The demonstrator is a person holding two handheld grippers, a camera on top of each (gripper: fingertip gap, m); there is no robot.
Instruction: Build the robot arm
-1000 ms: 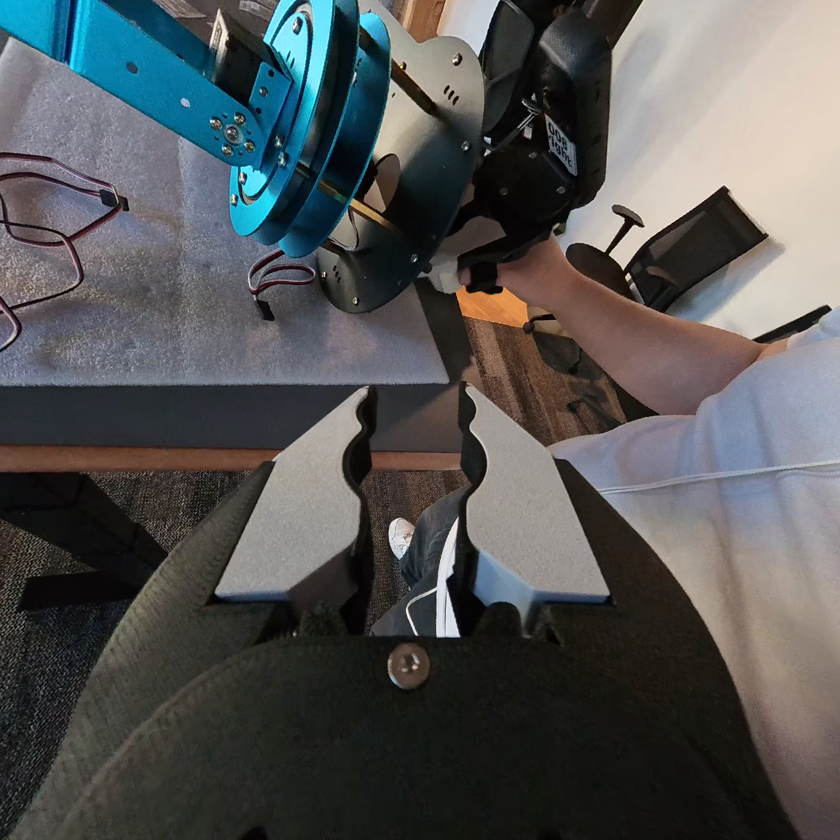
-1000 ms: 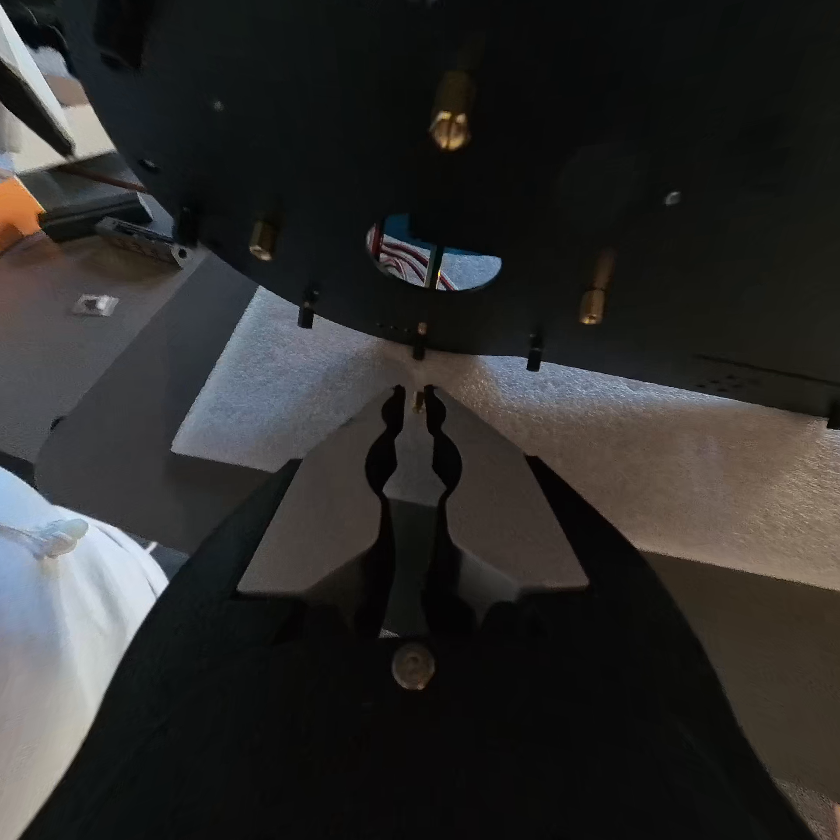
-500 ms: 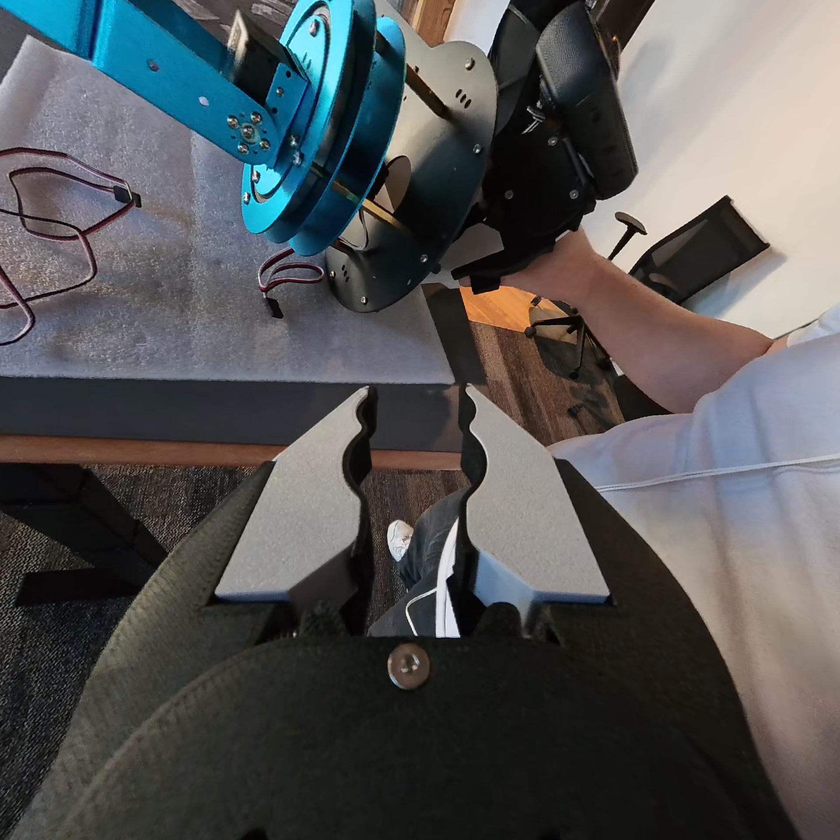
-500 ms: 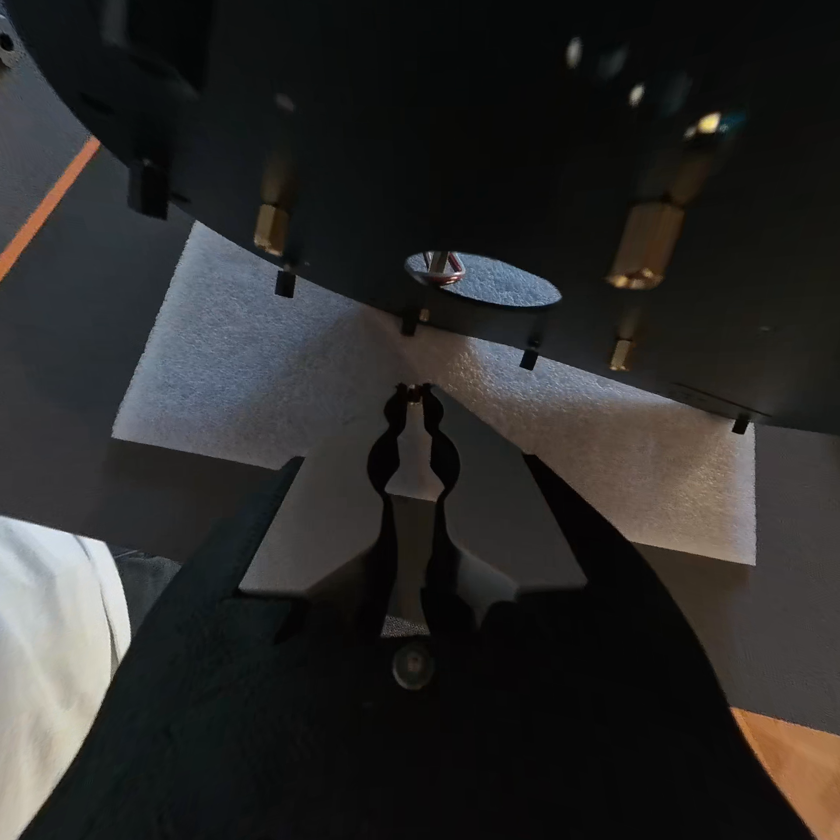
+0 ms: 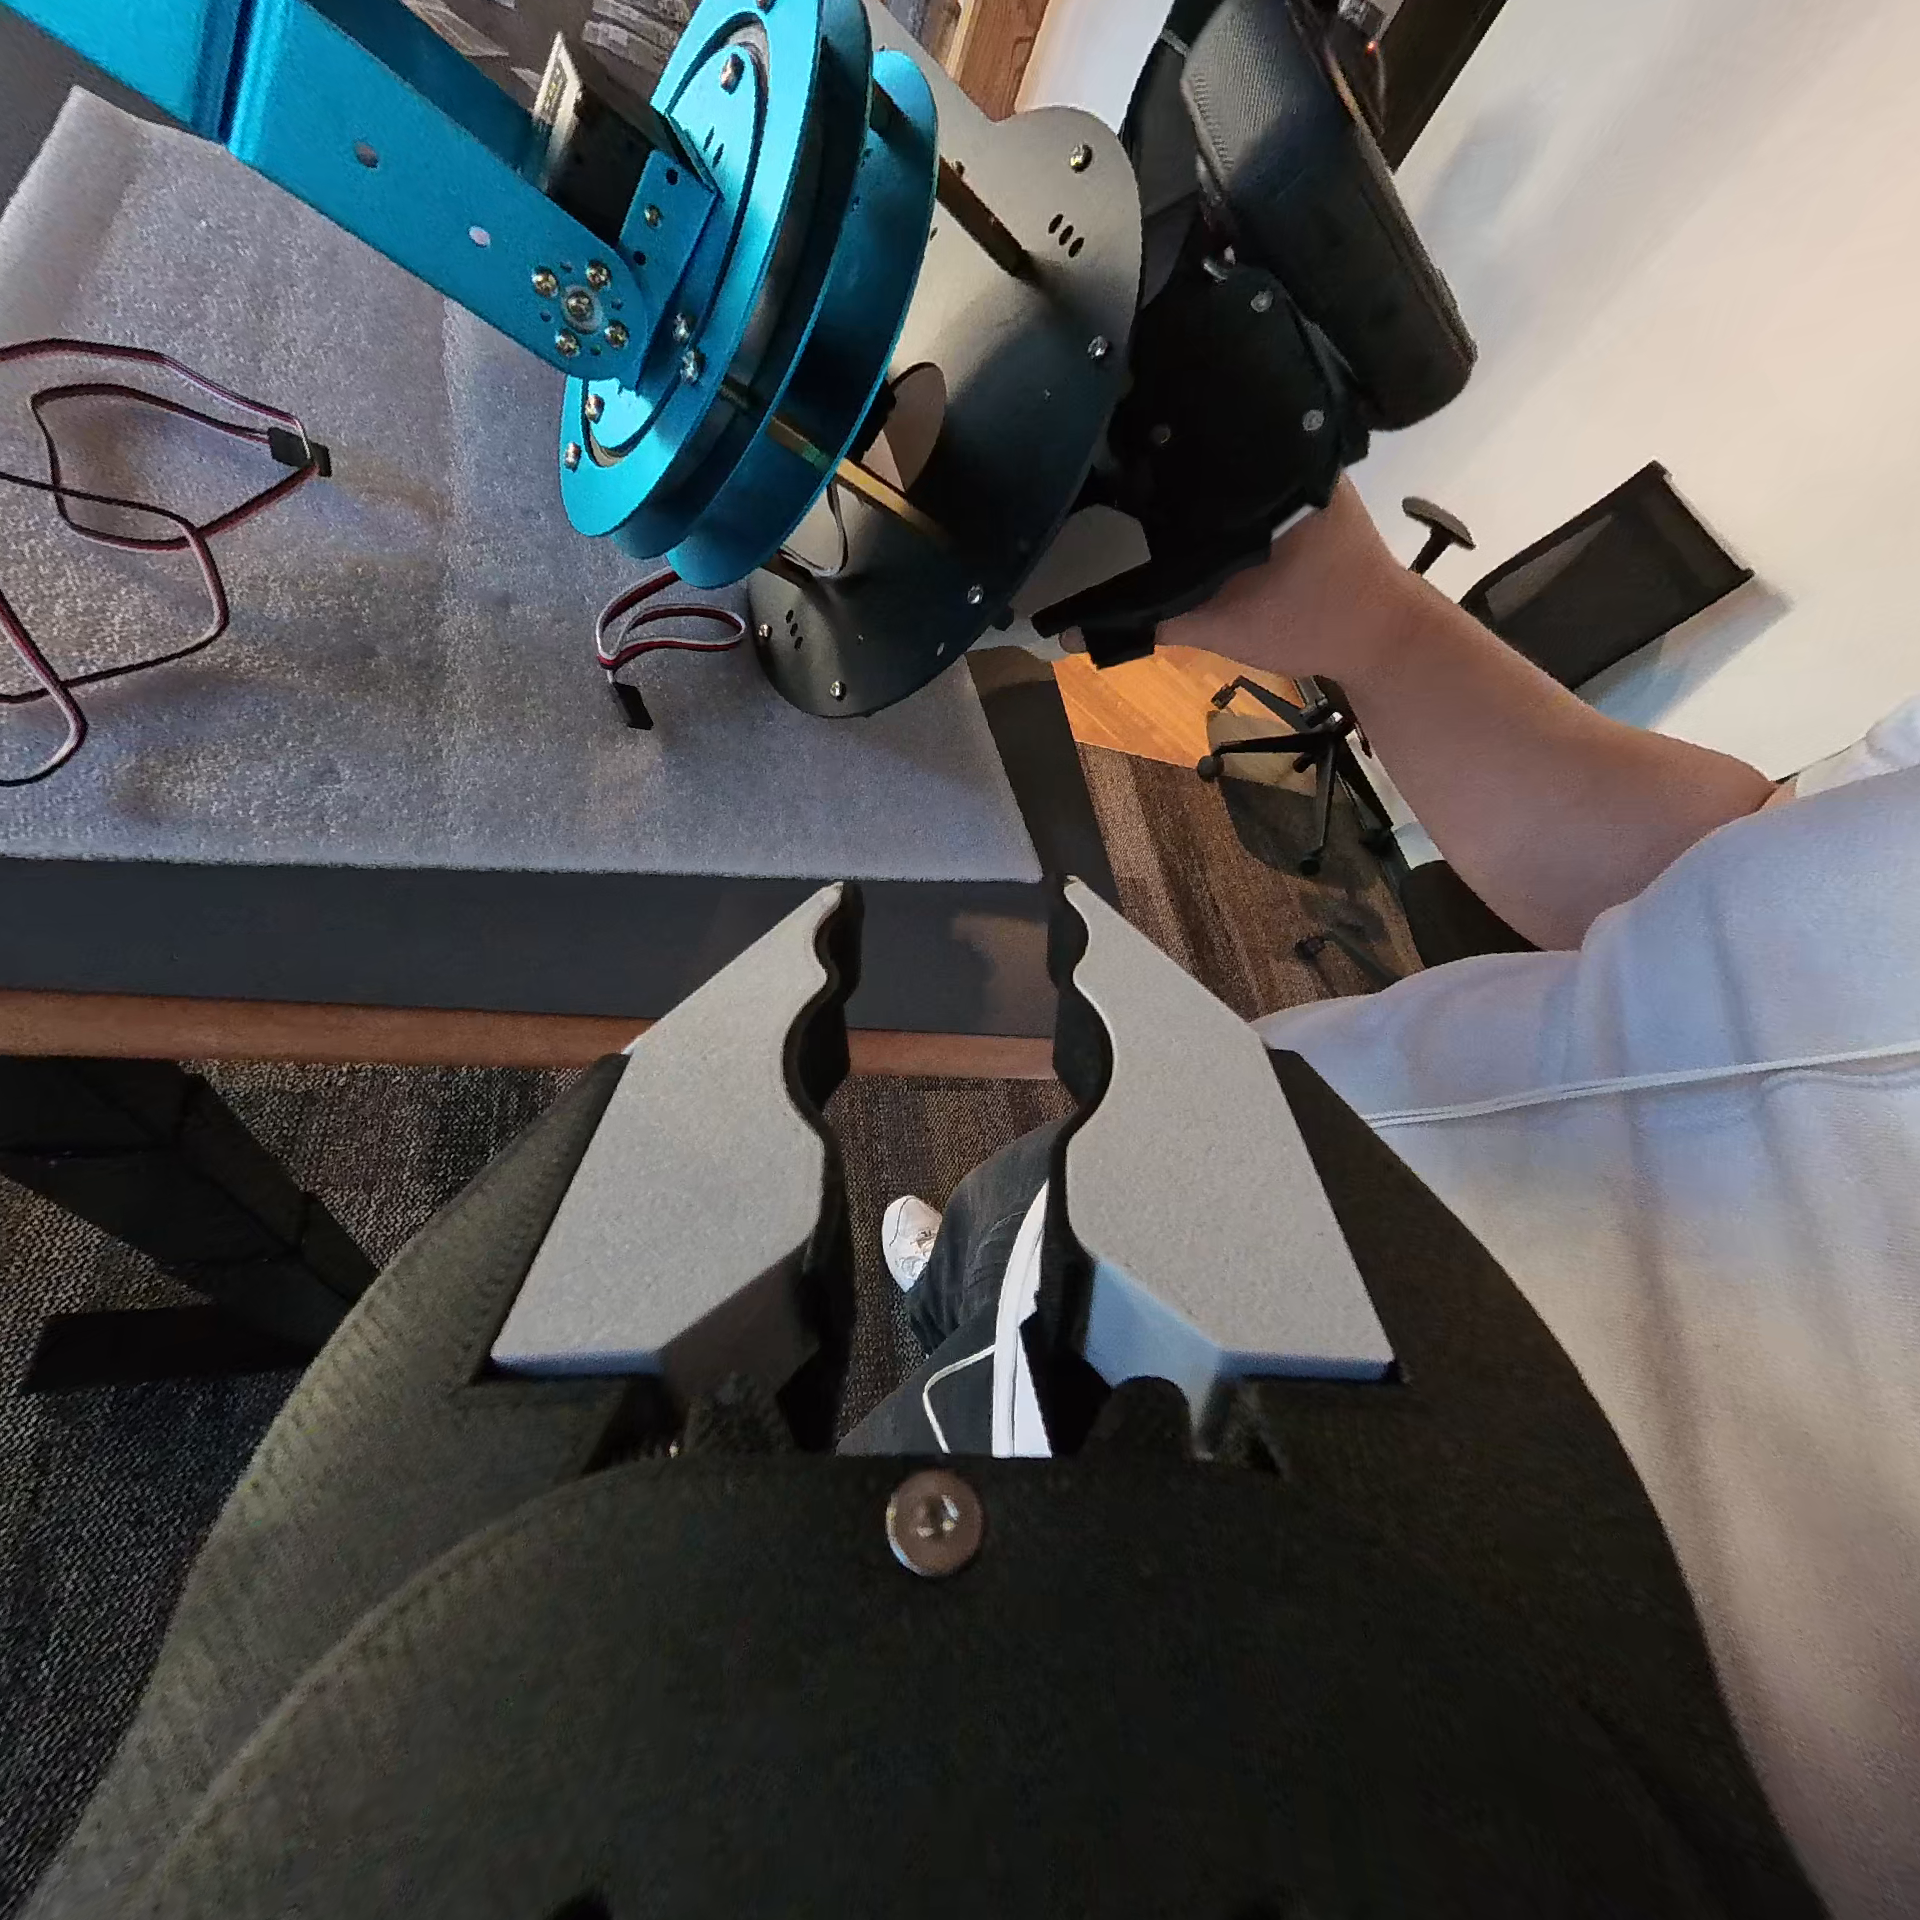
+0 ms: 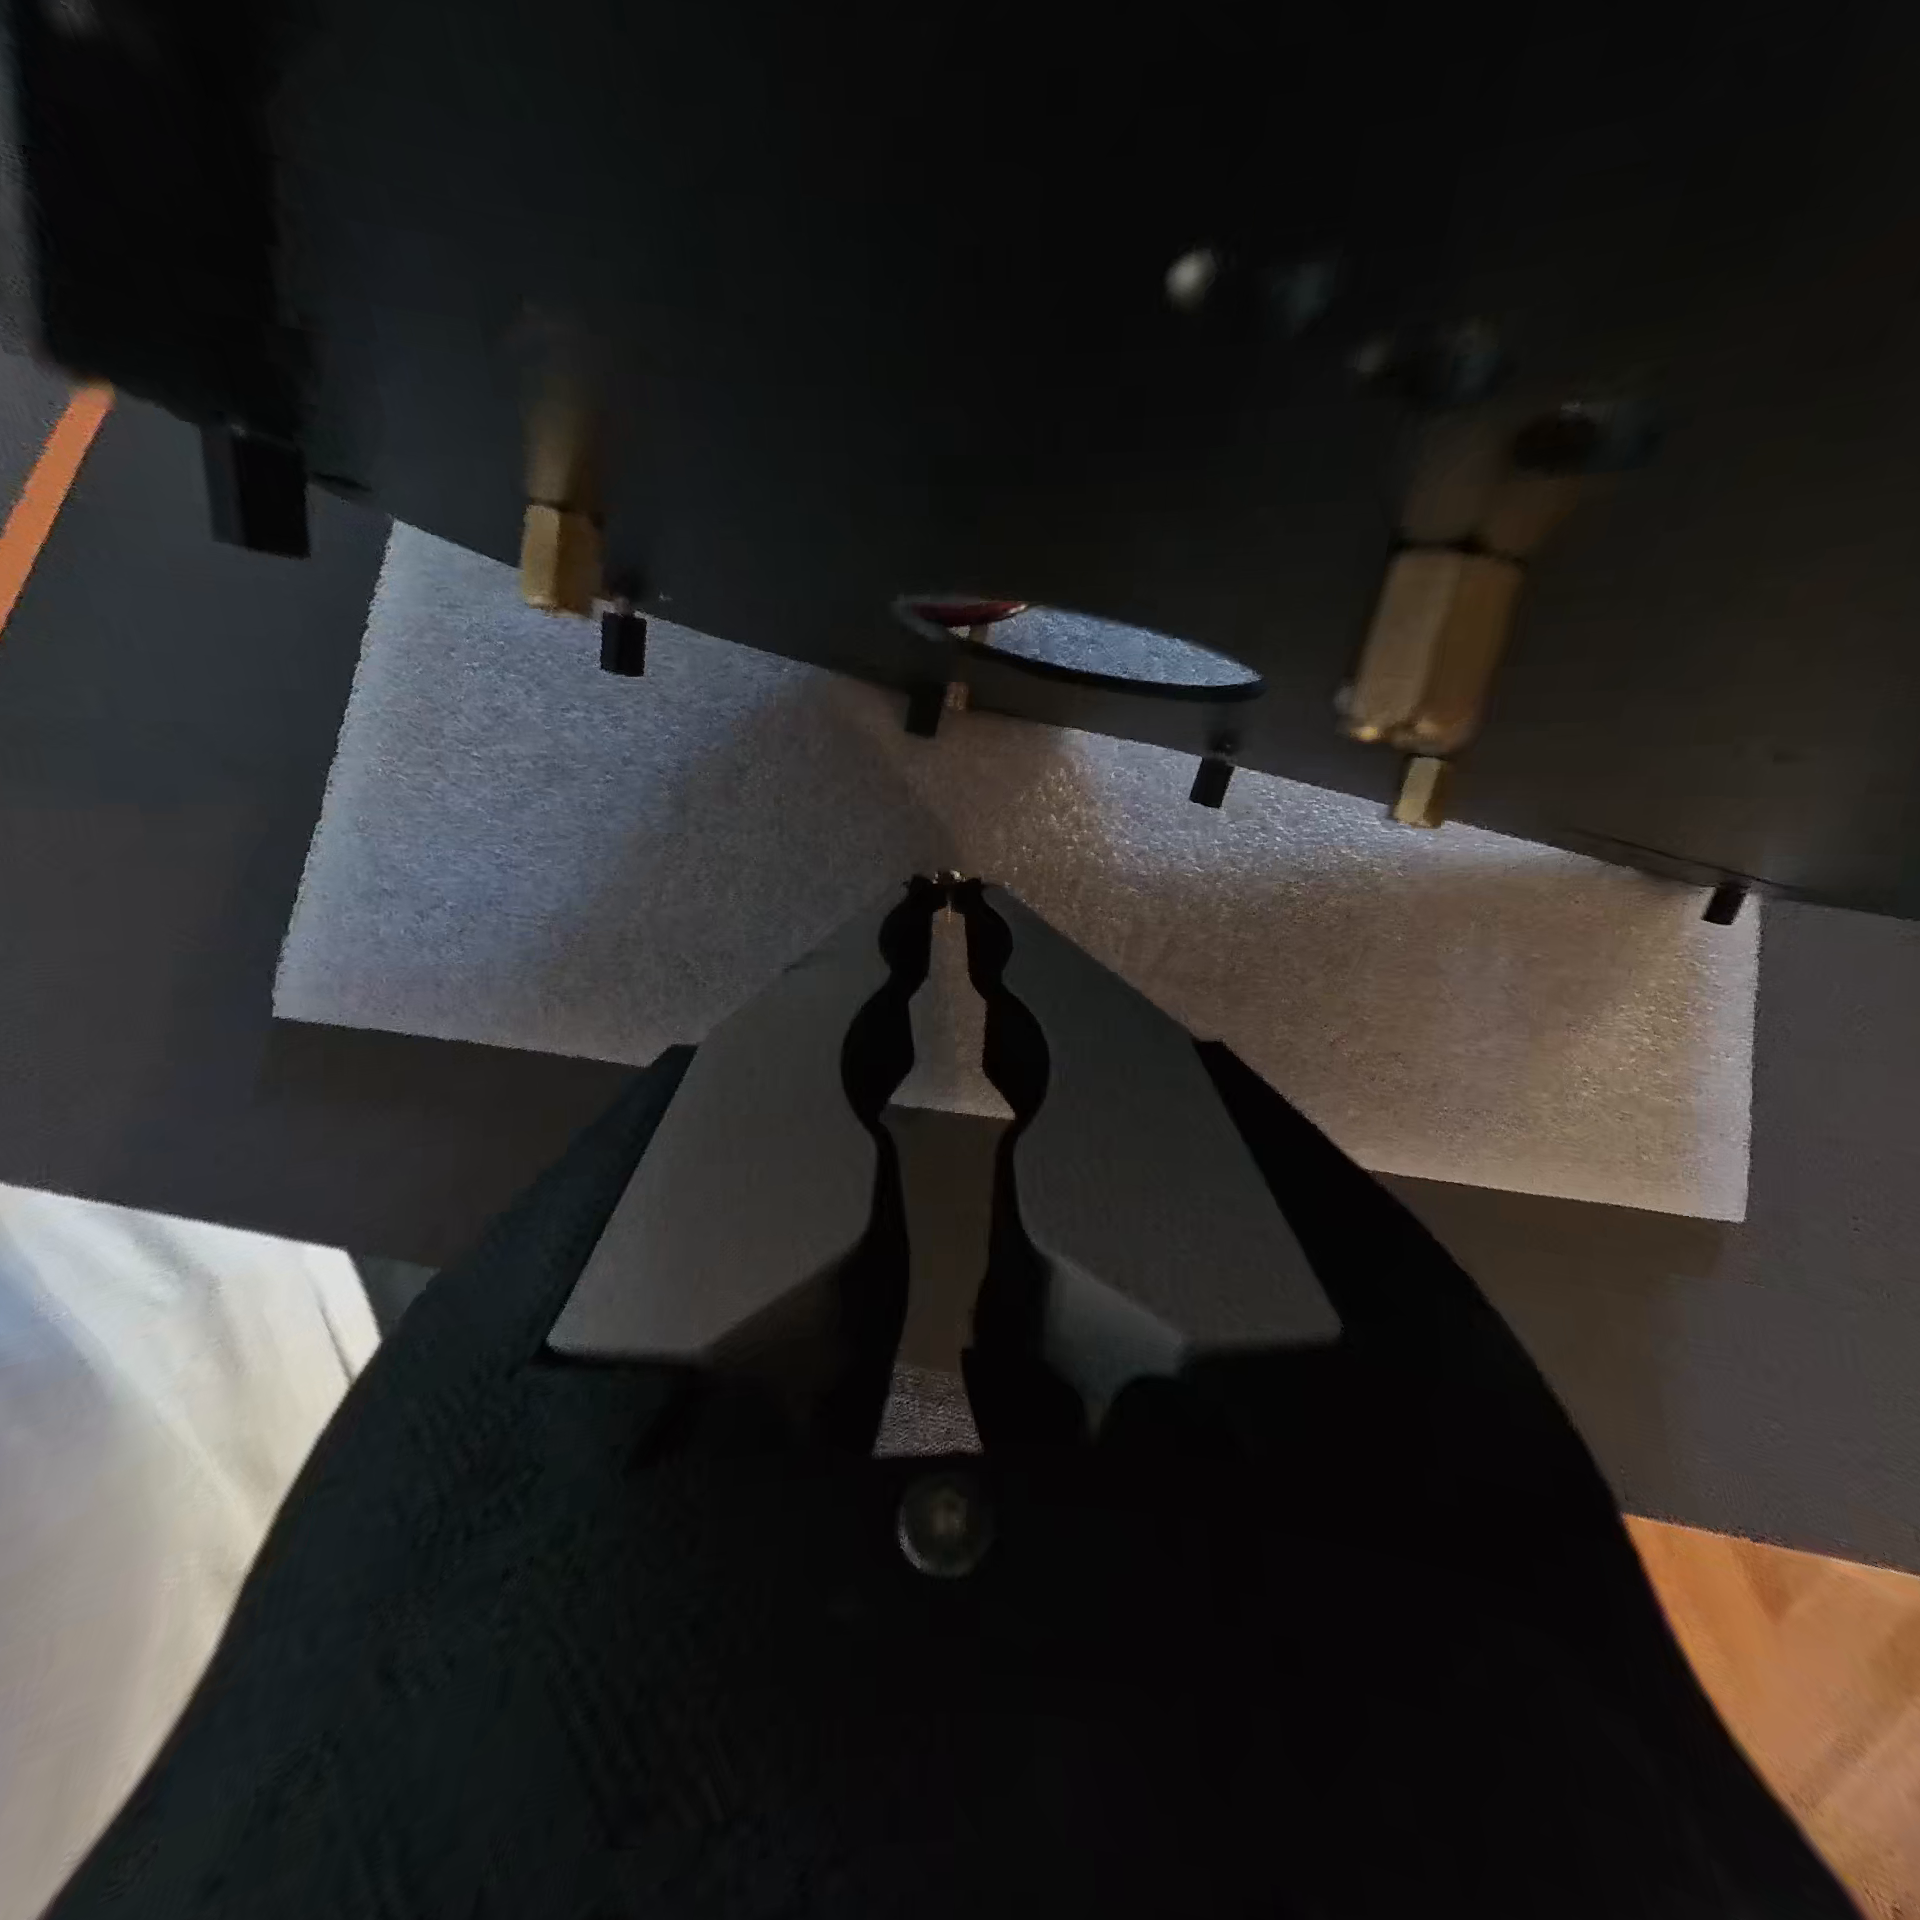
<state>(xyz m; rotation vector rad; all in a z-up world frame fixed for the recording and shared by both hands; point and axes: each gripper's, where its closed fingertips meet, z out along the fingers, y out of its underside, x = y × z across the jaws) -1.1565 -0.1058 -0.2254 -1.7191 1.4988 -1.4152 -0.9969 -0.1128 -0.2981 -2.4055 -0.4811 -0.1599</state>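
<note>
Pinching a small brass part (image 6: 943, 891) at the very tips of the right tool (image 6: 945, 902), jaws narrowed almost shut on it, only a sliver of the part showing. Hovering just under the rim of a tilted black round plate (image 6: 935, 312), close to its oval cut-out (image 6: 1081, 649) and a row of short black pegs (image 6: 623, 642). Crowding in on both sides with brass standoffs (image 6: 1439, 644), so little room around the tips. Resting the plate's lower edge on a white foam sheet (image 6: 520, 831) spread over the dark table (image 6: 156, 883). Joining the plate on spacers to blue discs (image 5: 727, 312) and a blue arm link (image 5: 395, 156), the whole assembly leaning over. Trailing red-white-black servo wires (image 5: 665, 634) loose across the foam. Holding the left tool (image 5: 951, 904) well apart from all of it, jaws wide and empty, hanging off the table edge above the carpet floor (image 5: 156, 1455). Reaching in from the side with a person's forearm (image 5: 1455, 748); office chair (image 5: 1600, 582) sitting farther back.
</note>
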